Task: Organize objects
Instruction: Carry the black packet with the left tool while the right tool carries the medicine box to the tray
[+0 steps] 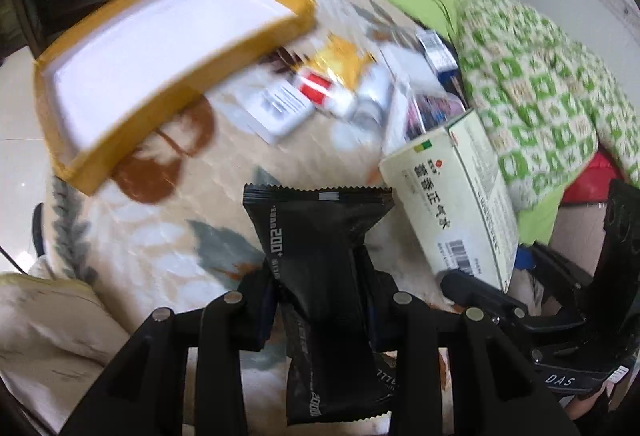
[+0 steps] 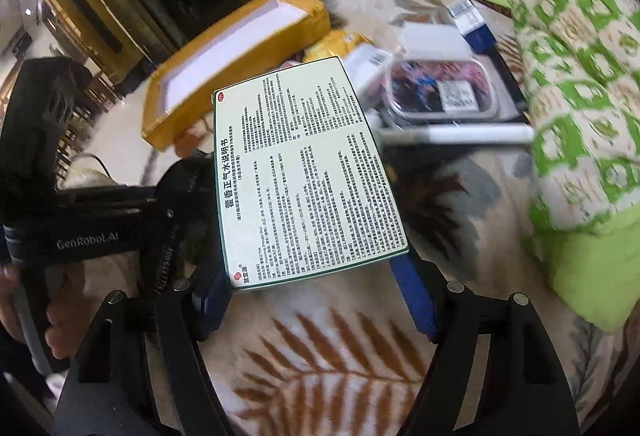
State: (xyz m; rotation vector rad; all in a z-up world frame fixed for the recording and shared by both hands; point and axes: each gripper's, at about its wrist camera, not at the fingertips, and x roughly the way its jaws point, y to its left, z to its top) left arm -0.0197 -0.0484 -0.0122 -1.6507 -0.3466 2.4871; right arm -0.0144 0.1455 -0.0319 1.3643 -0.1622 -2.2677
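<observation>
Black sachet (image 1: 320, 256) sits clamped in the left hand-held gripper (image 1: 320, 278). The right hand-held gripper (image 2: 316, 276) grips a medicine box (image 2: 304, 172) (printed side up), yellow tray (image 2: 240, 60) at eleven o'clock.

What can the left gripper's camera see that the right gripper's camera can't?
Only the left wrist view shows the black packet pinched in the left gripper, and a red and white packet. Only the right wrist view shows the medicine box's printed instructions, held by the right gripper, and a clear tub. Both show the yellow tray and the green checked cloth.
</observation>
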